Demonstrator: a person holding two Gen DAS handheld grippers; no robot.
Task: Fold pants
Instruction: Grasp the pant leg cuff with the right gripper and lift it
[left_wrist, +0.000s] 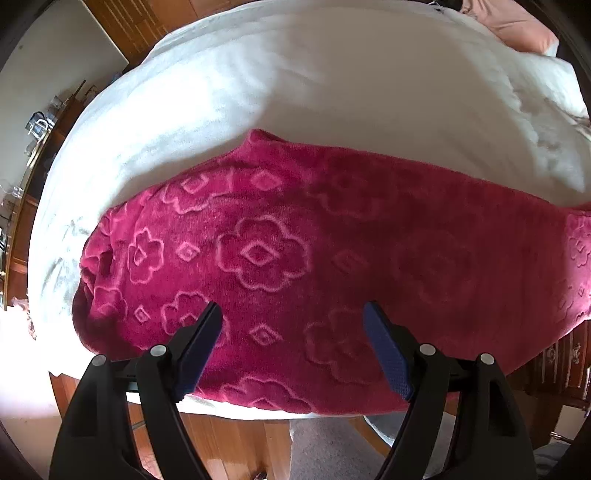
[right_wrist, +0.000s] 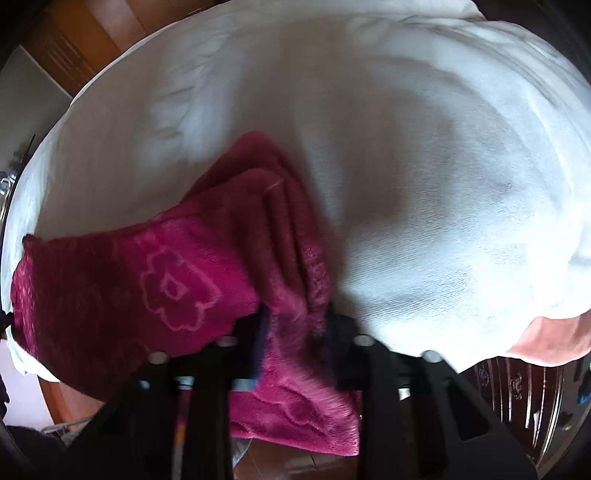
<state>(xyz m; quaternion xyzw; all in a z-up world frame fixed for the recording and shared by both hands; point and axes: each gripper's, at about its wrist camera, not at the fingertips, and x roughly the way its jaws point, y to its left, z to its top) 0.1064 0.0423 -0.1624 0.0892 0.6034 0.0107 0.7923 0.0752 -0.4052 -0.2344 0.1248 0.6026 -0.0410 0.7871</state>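
Note:
The pants (left_wrist: 280, 258) are magenta fleece with embossed flower shapes and lie across the near edge of a white bed. My left gripper (left_wrist: 293, 314) is open and hovers just above the fabric, holding nothing. In the right wrist view the pants (right_wrist: 155, 280) stretch to the left, and their end is bunched in folds between the fingers. My right gripper (right_wrist: 295, 317) is shut on that bunched end of the pants, lifting it a little off the bed. The view is motion-blurred.
The white bedspread (left_wrist: 332, 85) covers the bed (right_wrist: 424, 184) beyond the pants. A pink pillow (left_wrist: 517, 26) lies at the far right corner, also seen in the right wrist view (right_wrist: 546, 339). Wooden floor (left_wrist: 229, 443) and dark carved furniture (left_wrist: 561, 365) lie below the bed edge.

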